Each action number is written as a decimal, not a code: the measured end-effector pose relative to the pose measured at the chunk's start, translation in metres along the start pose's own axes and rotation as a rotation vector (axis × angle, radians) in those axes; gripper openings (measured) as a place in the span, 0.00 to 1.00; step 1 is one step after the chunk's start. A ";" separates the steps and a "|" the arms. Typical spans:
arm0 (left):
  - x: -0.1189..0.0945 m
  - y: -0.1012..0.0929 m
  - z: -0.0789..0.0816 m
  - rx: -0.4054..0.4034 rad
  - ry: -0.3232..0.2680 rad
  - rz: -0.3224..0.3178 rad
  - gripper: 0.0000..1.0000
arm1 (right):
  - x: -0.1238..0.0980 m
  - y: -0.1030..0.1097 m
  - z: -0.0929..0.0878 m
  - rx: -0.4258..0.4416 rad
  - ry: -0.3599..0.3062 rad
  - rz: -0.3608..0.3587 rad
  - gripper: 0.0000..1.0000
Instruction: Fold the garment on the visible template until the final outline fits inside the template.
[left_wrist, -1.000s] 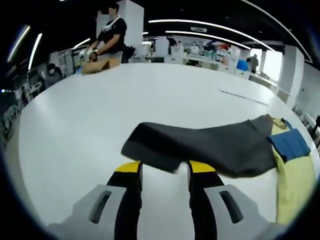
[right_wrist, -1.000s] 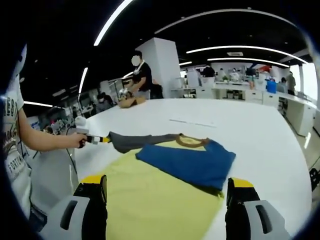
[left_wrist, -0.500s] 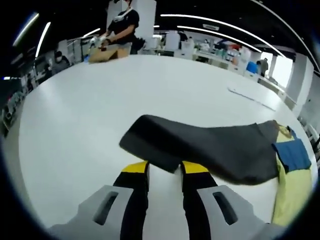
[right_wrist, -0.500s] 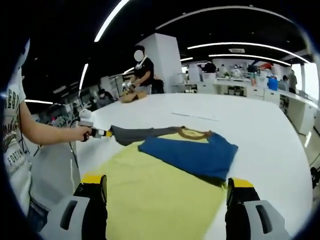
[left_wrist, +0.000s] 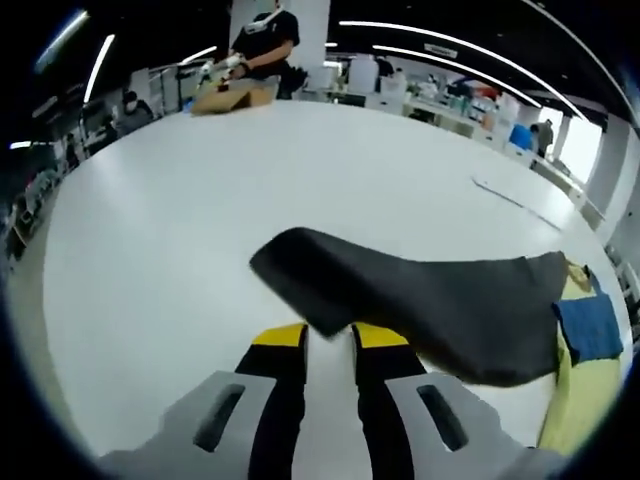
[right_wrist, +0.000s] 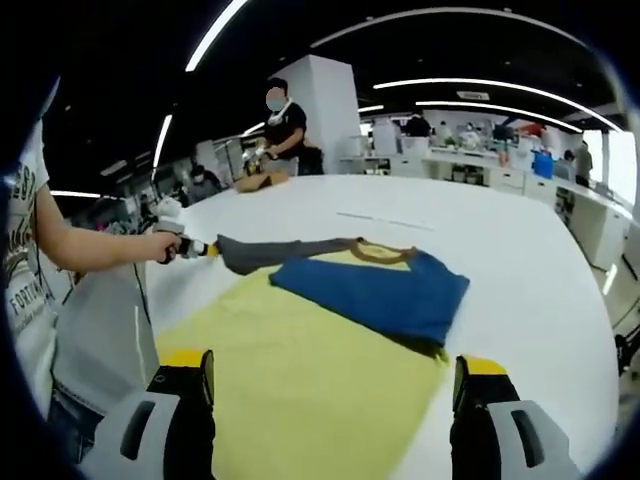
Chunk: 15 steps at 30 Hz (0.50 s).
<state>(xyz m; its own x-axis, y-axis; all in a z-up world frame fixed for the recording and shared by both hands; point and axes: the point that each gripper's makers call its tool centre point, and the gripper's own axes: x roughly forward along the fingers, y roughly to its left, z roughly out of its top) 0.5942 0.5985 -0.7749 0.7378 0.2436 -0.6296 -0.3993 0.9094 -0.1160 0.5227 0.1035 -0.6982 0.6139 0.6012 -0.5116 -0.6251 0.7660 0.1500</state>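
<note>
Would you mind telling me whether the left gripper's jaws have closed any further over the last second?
Yes. The left gripper has narrowed its jaws; the strip of white table between them is thinner, and they now pinch the grey sleeve.

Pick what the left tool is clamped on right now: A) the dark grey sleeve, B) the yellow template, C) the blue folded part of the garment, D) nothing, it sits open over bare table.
A: in the left gripper view the left tool has its jaws nearly together on the edge of the dark grey sleeve, and the right gripper view shows it holding that sleeve's end, away from the blue part.
</note>
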 end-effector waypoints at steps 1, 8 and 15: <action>0.000 0.001 0.000 -0.010 0.002 -0.002 0.20 | 0.000 0.000 -0.001 0.001 0.002 0.000 0.99; 0.003 0.002 0.003 -0.073 -0.016 0.000 0.20 | 0.001 -0.001 -0.002 0.010 0.002 -0.005 0.98; 0.005 0.005 0.005 -0.080 -0.026 0.028 0.13 | -0.001 -0.004 -0.008 0.015 0.013 -0.021 0.97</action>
<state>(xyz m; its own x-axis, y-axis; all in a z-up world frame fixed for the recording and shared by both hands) 0.5985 0.6054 -0.7743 0.7390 0.2780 -0.6137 -0.4614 0.8726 -0.1603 0.5209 0.0975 -0.7047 0.6201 0.5820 -0.5260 -0.6049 0.7817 0.1519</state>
